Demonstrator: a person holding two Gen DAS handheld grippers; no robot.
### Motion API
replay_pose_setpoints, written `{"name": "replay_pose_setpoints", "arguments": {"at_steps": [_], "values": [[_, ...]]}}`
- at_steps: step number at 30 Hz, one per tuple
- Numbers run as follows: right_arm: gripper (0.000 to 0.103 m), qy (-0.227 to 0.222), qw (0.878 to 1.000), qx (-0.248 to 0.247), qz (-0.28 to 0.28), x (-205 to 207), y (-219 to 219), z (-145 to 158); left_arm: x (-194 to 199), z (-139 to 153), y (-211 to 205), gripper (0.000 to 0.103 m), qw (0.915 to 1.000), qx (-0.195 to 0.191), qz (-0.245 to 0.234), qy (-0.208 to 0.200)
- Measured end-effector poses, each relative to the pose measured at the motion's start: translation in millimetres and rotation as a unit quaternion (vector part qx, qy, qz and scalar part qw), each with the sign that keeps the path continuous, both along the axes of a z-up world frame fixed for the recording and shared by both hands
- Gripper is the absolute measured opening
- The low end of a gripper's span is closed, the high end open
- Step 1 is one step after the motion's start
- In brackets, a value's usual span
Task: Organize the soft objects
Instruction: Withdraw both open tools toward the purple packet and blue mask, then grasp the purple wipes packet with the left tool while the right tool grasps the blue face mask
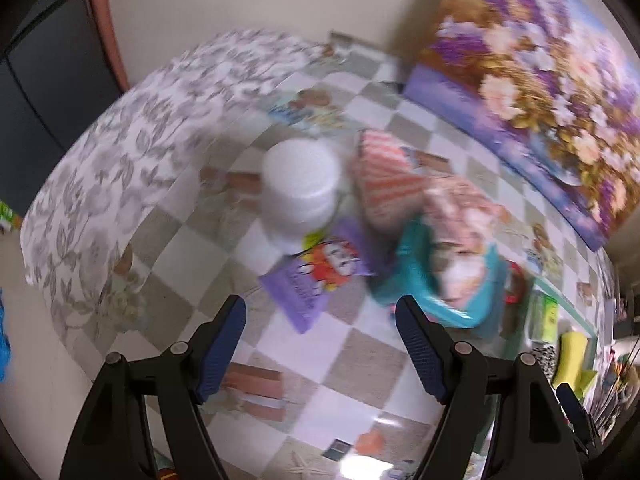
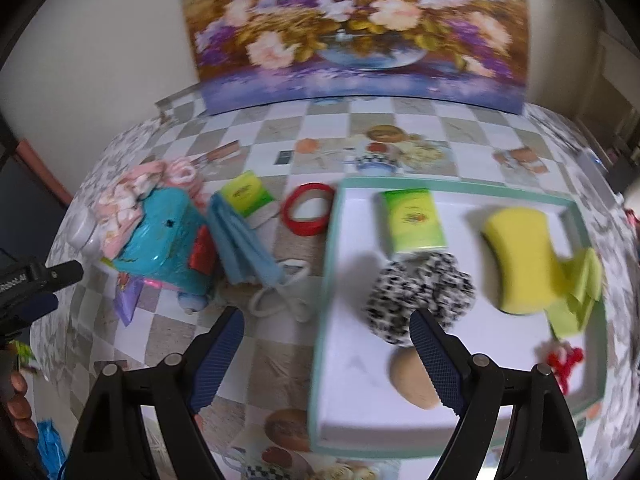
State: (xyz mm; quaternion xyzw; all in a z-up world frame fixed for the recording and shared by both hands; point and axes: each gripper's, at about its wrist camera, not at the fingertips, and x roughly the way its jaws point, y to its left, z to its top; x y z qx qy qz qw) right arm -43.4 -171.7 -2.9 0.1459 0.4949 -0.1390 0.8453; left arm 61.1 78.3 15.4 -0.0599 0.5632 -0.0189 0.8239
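Note:
In the left wrist view my left gripper is open and empty above the checked tablecloth. Just beyond it lie a purple packet, a white jar, a pink striped cloth, a pink floral cloth and a teal plastic toy. My right gripper is open and empty over the left rim of a white tray. The tray holds a green packet, a yellow sponge, a spotted fluffy scrunchie, a tan round pad, a yellow-green cloth and a red yarn piece.
Left of the tray lie a folded blue cloth, another green packet, a red ring and a white cord. A flower painting leans on the wall behind. The left gripper's tip and a person's fingers show at the left edge.

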Motion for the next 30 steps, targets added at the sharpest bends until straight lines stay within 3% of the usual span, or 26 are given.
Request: {"name": "replay_pose_setpoints", "arguments": {"at_steps": [11,19,25,30], "values": [[0.087,-0.014,0.997,-0.008,0.070,29,24,-19,21,-48,16,0.078,0.9988,-0.008,-0.005,0.049],[0.083,-0.027,0.996,0.003,0.082,45,21,-27,34,-60,19,0.078,0.9986,-0.005,-0.029,0.043],[0.074,-0.018,0.995,0.003,0.094,55,23,-38,40,-70,18,0.078,0.9977,-0.005,-0.051,0.045],[0.074,-0.018,0.995,0.011,0.098,63,23,-43,42,-73,14,0.078,0.9964,-0.008,-0.074,0.040]]}}
